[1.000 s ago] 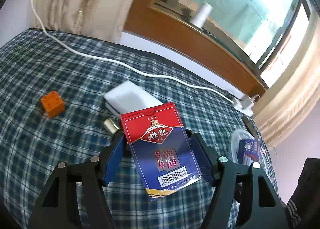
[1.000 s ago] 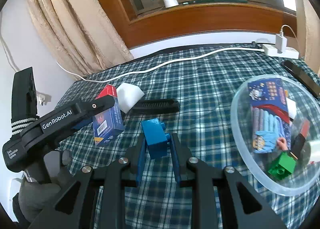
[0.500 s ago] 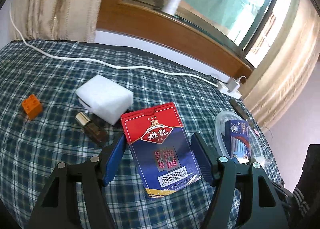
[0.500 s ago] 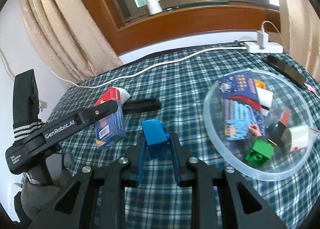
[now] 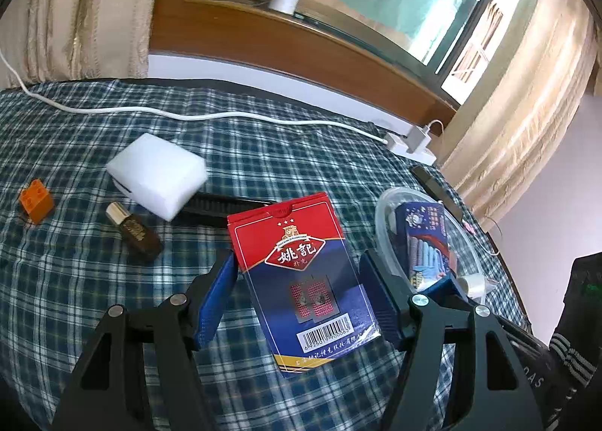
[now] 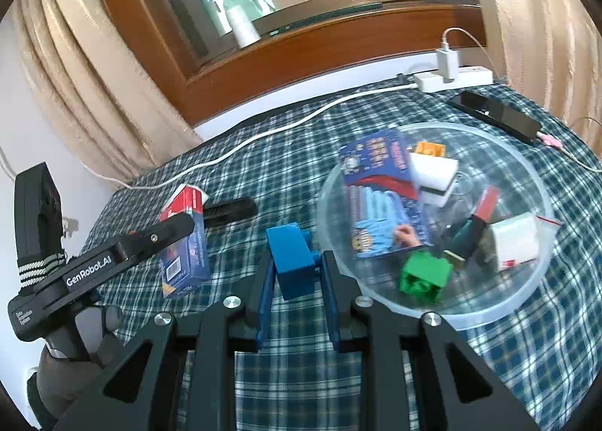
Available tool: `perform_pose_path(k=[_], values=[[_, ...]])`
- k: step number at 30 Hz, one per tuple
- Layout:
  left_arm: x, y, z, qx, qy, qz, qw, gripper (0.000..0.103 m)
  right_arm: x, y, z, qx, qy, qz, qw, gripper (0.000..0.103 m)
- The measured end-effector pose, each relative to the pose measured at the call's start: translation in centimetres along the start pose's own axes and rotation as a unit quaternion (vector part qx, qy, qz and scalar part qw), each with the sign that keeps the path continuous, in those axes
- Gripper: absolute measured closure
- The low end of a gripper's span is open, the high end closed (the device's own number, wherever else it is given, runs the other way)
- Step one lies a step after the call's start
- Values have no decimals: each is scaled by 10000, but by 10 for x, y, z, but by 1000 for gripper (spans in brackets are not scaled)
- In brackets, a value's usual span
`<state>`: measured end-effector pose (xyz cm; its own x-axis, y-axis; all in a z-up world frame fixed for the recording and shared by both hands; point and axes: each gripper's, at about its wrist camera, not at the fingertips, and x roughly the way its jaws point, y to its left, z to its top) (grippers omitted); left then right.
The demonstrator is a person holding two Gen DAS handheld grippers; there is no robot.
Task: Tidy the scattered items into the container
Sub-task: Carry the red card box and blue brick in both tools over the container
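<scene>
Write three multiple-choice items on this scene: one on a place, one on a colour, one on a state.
1. Where is the green brick?
A. in the clear bowl
B. on the windowsill
C. under the white sponge

2. What colour is the brick lying loose on the plaid cloth?
A. purple
B. orange
C. black

3. What do the right tongs hold?
A. nothing
B. a phone
C. a blue brick

Key: 1 A, it lies inside the bowl's rim. 2 B, the orange brick sits left of the sponge. 3 C, the blue pads clamp it.
</scene>
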<state>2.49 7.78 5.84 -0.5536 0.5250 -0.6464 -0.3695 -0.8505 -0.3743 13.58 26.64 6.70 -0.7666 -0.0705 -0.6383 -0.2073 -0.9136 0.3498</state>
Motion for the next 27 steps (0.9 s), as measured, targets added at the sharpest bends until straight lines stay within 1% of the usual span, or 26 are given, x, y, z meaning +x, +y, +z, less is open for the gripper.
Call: perform_pose_path(k=[11, 20, 27], values=[[15, -43, -2, 284, 211, -175, 9992, 32, -20, -44, 2, 355, -261, -107, 9990, 76], [33, -75, -3, 512, 413, -322, 9973, 32, -24, -68, 3, 550, -328, -143, 9978, 76], [36, -102, -3, 684, 504, -572, 9947, 32, -26, -89, 4, 720, -377, -189, 9965, 76]])
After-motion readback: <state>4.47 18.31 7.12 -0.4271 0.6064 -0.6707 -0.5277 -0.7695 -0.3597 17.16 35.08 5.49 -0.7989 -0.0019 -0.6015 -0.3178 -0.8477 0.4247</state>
